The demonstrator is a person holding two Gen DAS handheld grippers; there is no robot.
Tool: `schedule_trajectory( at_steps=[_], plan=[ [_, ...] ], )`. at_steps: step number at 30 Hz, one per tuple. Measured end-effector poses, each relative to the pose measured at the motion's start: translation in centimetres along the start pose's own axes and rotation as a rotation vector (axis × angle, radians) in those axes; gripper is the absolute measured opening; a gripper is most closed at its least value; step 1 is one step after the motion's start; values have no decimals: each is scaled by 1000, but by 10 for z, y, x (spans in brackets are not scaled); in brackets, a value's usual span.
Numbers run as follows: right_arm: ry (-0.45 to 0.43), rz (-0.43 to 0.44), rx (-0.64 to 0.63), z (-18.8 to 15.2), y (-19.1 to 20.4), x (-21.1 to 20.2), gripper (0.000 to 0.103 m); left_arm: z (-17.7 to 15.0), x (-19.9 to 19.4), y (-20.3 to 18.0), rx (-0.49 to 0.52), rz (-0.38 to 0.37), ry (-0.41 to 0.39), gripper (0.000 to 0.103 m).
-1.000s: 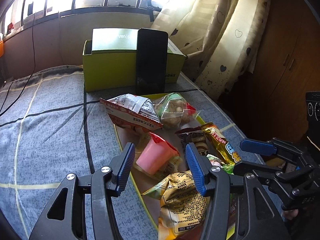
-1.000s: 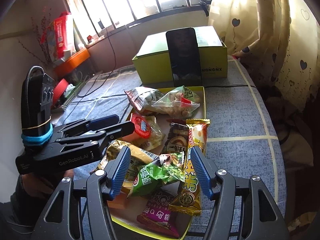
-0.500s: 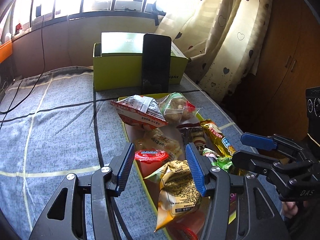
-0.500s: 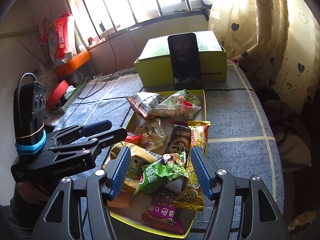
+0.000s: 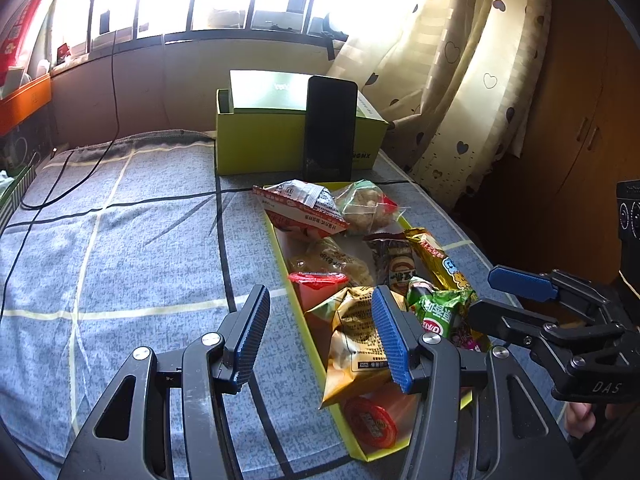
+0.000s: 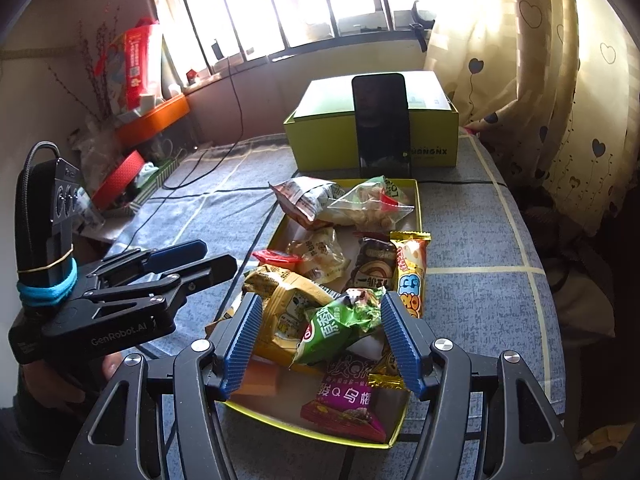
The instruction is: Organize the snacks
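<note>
The shallow yellow cardboard tray point(image 6: 418, 204) lay on the blue checked bedcover point(image 5: 120, 264) with its long axis running away from both tongs. The right gripper point(image 6: 320, 338), jaws spread and empty, hovered over the tray's near end, directly above the crumpled green foil snack packet point(image 6: 336, 326). The left gripper point(image 5: 320, 340), also spread and empty, straddled the tray's left edge, so the right looked better placed.
</note>
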State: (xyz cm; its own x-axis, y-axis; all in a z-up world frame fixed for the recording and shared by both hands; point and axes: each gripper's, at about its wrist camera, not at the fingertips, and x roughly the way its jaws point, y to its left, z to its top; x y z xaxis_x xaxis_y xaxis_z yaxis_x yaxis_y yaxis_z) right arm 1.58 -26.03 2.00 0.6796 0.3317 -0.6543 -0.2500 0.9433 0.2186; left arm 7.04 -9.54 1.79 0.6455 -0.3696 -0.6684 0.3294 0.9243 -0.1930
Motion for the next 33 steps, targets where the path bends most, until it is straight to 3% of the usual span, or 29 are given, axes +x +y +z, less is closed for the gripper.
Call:
schedule_trajectory(
  at_steps=[5,25,33],
  plan=[
    [5,0,-7,-8,8,-2,57,-10,-6,2,-11,29,6,54],
    [52,-73,-35,-33,24,-6,57,-37,-17,-3,17,85,53,54],
    [62,-64,-28,-37,23,-6,57,-42,-19,-7,35,90,62,54]
  ],
)
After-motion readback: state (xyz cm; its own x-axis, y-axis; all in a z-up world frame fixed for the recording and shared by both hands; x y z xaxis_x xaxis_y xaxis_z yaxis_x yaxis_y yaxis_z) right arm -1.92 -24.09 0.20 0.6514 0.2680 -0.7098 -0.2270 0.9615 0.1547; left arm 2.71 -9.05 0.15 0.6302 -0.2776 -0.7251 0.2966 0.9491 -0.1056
